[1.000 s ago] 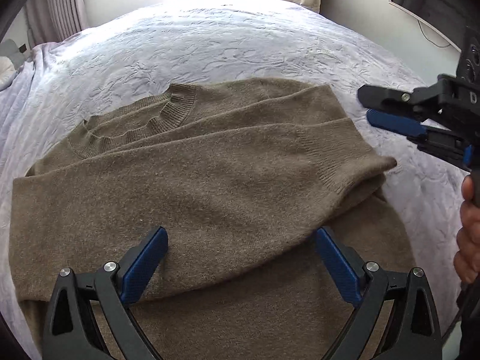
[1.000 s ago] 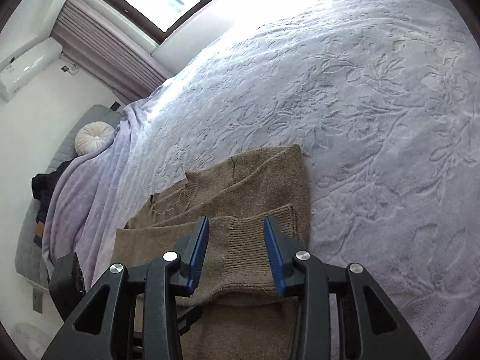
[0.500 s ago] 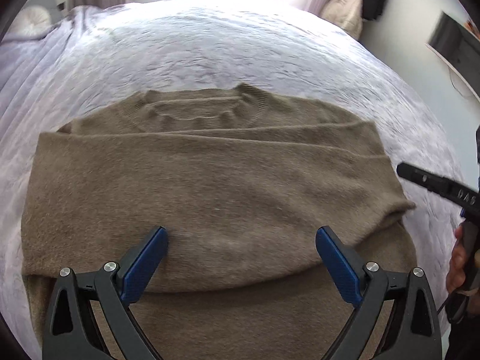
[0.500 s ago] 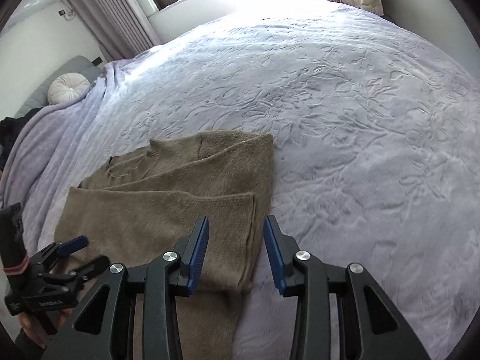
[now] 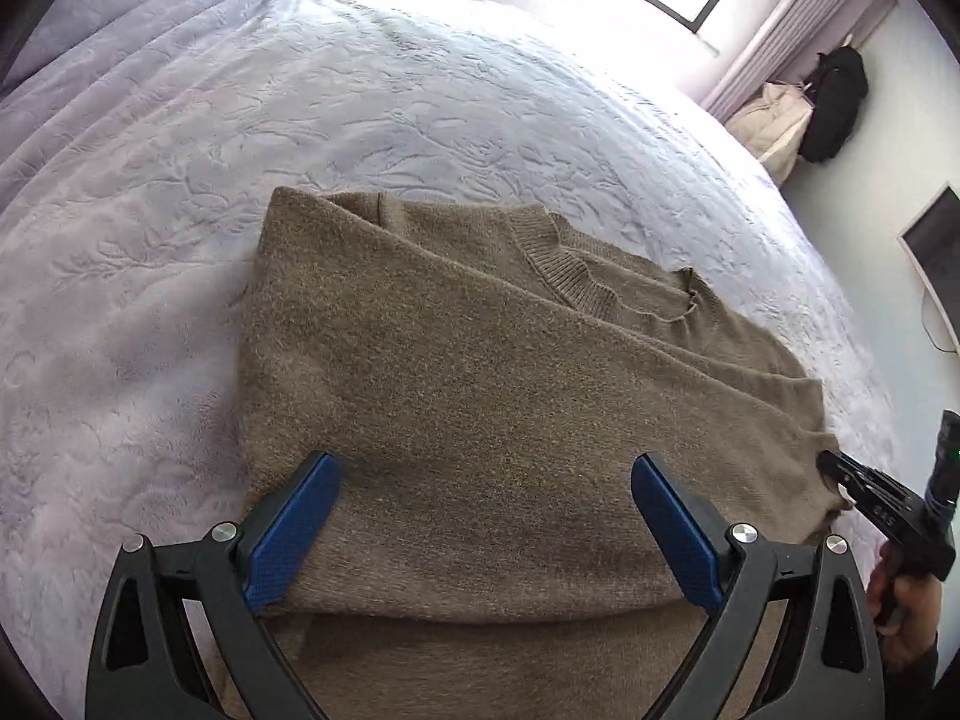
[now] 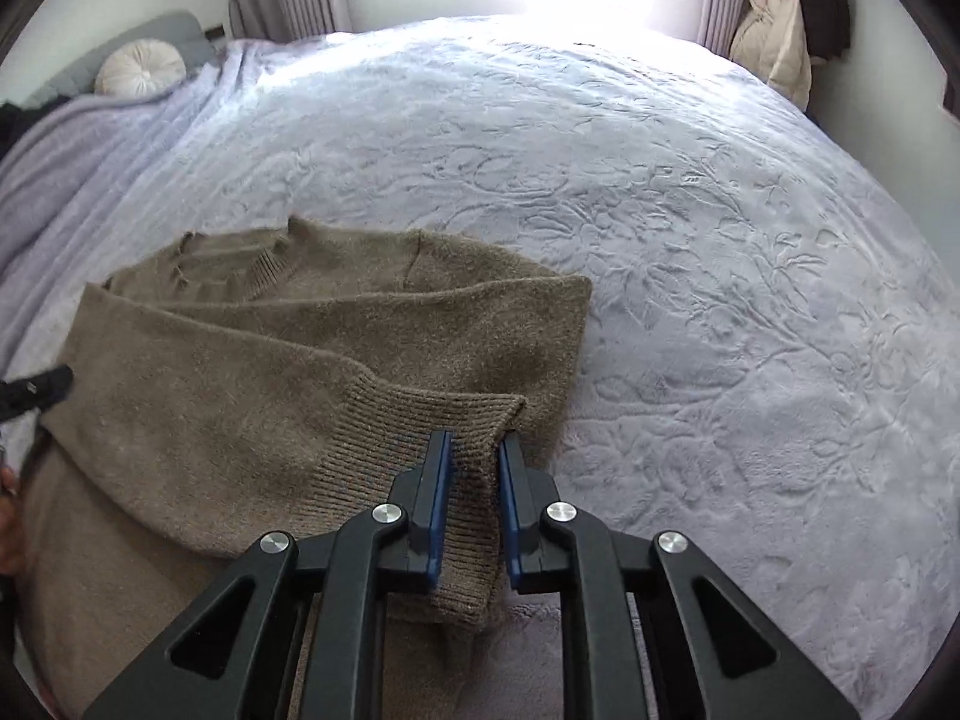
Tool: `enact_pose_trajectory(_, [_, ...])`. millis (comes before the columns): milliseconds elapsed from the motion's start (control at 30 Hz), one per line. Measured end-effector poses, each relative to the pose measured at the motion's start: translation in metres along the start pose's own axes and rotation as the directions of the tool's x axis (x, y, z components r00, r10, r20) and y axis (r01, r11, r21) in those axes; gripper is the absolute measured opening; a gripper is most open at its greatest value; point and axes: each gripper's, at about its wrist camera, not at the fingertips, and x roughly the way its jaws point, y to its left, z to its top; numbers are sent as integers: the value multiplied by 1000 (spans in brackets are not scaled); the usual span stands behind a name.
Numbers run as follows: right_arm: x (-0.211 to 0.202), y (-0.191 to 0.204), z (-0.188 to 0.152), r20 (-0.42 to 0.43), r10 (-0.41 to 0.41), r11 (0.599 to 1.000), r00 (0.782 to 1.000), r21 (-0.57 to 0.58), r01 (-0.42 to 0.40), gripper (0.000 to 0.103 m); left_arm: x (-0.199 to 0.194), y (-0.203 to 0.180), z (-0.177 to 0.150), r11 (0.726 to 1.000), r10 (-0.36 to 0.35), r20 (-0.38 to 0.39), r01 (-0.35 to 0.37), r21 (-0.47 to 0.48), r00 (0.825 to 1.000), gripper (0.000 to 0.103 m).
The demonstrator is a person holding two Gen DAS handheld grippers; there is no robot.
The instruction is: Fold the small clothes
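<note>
A brown knitted sweater lies on the bed with both sleeves folded across its body; it also shows in the right wrist view. My left gripper is open wide and hovers over the sweater's lower left part, holding nothing. My right gripper is shut on the ribbed sleeve cuff at the sweater's right edge. In the left wrist view the right gripper shows at the far right, at the sweater's edge.
The lilac embossed bedspread stretches around the sweater. A round white cushion lies at the far left. A cream coat and dark clothes hang by the window. A screen hangs on the right wall.
My right gripper has dropped to the sweater's right edge and shut on the sleeve cuff. My left gripper has swung towards the sweater's left side, still open.
</note>
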Motion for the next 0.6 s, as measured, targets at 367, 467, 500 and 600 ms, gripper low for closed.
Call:
enact_pose_trajectory(367, [-27,27,-4,119,-52,990,992,-121,66,5,-11,20,0,999,31,34,-31,15,999,99])
enact_pose_trajectory(467, [-38,24,7,171,-35,993,985,-104,53,5,-15,31,2,999,36,33,-35,-30,999,99])
enact_pose_trajectory(500, [-39,23,12,184,-36,993,982,-102,56,5,-17,33,4,998,30,40,-28,-48,999,99])
enact_pose_trajectory(600, [-34,21,25,203,-65,992,977,-96,86,5,-21,33,12,997,10,67,-5,-78,998,99])
